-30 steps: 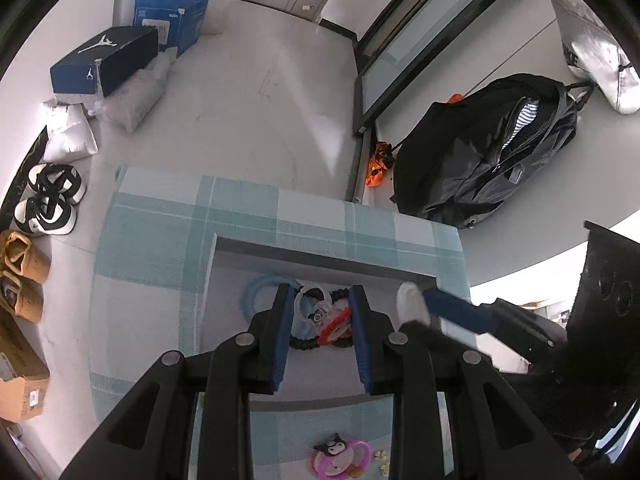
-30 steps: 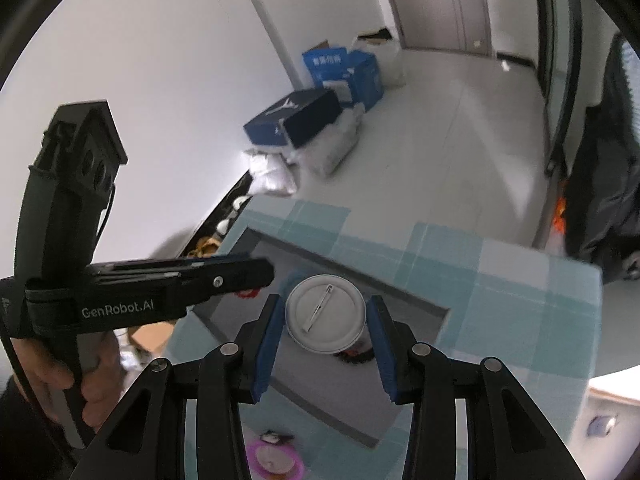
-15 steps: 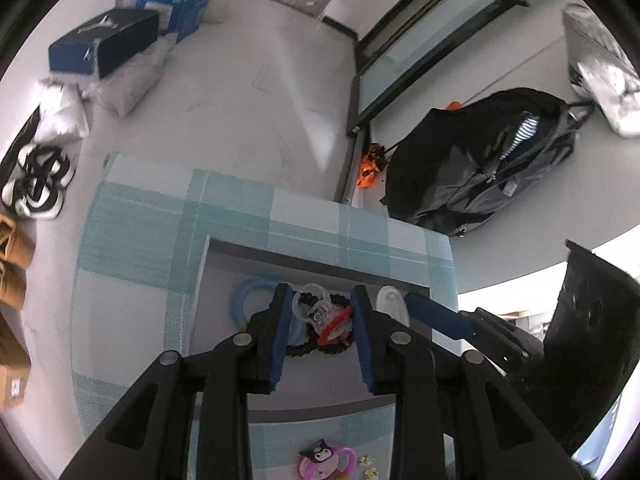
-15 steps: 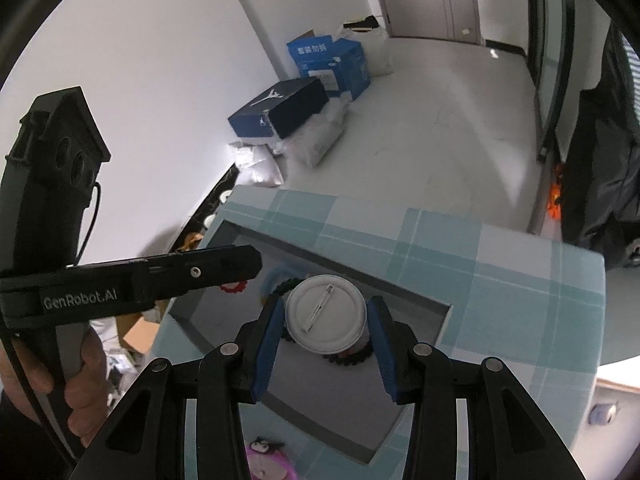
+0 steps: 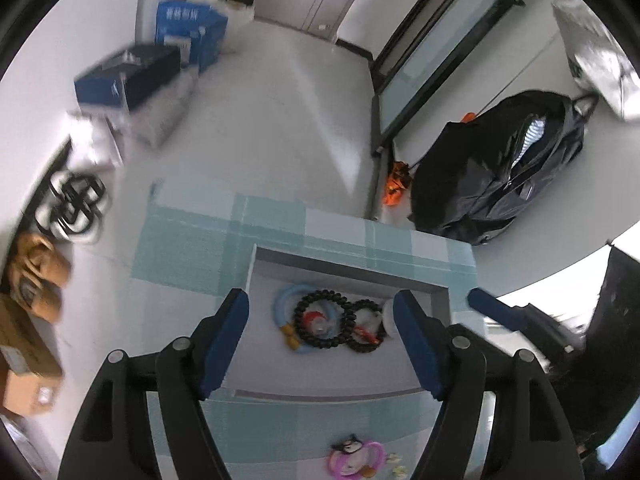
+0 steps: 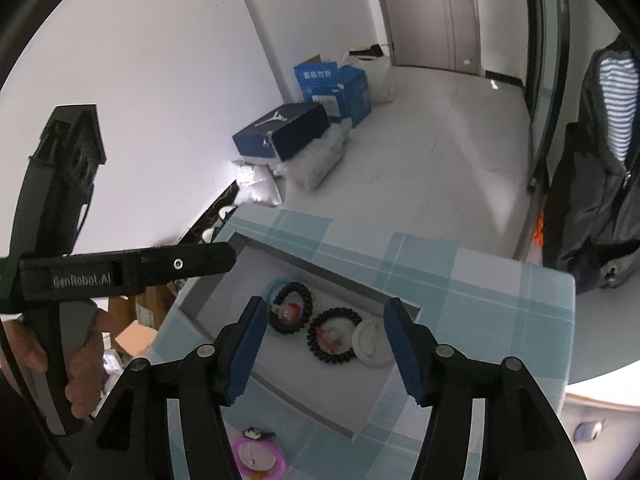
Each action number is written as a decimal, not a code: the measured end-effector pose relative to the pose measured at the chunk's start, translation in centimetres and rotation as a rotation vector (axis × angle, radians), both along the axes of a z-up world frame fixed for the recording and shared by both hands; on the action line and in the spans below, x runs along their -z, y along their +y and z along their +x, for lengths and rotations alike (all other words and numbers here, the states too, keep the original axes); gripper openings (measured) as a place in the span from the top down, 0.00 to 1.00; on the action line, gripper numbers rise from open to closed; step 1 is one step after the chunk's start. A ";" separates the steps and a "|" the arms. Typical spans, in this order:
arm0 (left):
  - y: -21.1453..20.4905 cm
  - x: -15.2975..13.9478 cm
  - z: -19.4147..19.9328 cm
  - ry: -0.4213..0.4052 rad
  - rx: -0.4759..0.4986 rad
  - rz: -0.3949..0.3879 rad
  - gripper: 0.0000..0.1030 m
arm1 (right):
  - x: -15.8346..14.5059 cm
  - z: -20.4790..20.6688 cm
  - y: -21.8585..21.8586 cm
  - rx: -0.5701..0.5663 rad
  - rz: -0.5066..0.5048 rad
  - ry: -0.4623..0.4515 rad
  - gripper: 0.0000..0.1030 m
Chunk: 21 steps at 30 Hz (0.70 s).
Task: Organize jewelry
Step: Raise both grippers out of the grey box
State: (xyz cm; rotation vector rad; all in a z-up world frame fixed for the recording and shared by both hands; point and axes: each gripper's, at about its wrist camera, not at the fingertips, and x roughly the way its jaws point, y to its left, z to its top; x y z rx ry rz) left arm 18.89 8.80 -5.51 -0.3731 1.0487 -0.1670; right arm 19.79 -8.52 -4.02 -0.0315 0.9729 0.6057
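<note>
Hovering over the gray tray (image 5: 256,344), the left gripper (image 5: 320,332) is holding its blue fingers wide apart with nothing between them. The right gripper (image 6: 324,340) is spread wide too, tilting down. The white round badge (image 6: 372,342) is lying inside the tray, touching a black bead bracelet (image 6: 330,340).

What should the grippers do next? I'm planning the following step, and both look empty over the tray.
Probably send the open right gripper down to the pink charm lying on the checked cloth outside the grey tray; the white badge already lies inside.
</note>
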 end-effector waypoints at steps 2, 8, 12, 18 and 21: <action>-0.4 -0.2 -0.5 -0.028 0.009 0.039 0.31 | -0.3 -0.3 -0.1 0.007 -0.002 -0.018 0.34; -0.6 -0.8 -2.2 -0.067 -0.012 0.126 0.31 | -1.1 -1.5 -1.0 0.008 0.002 -0.051 0.26; -1.0 -1.6 -3.8 -0.114 -0.033 0.181 0.31 | -1.6 -2.5 -1.7 0.005 -0.007 -0.079 0.20; -2.0 -1.9 -6.5 -0.145 -0.040 0.191 0.26 | -2.3 -4.6 -3.1 0.032 -0.005 -0.100 0.13; -2.9 -1.4 -7.8 -0.149 -0.020 0.195 0.21 | -2.4 -6.2 -4.0 0.048 -0.012 -0.111 0.08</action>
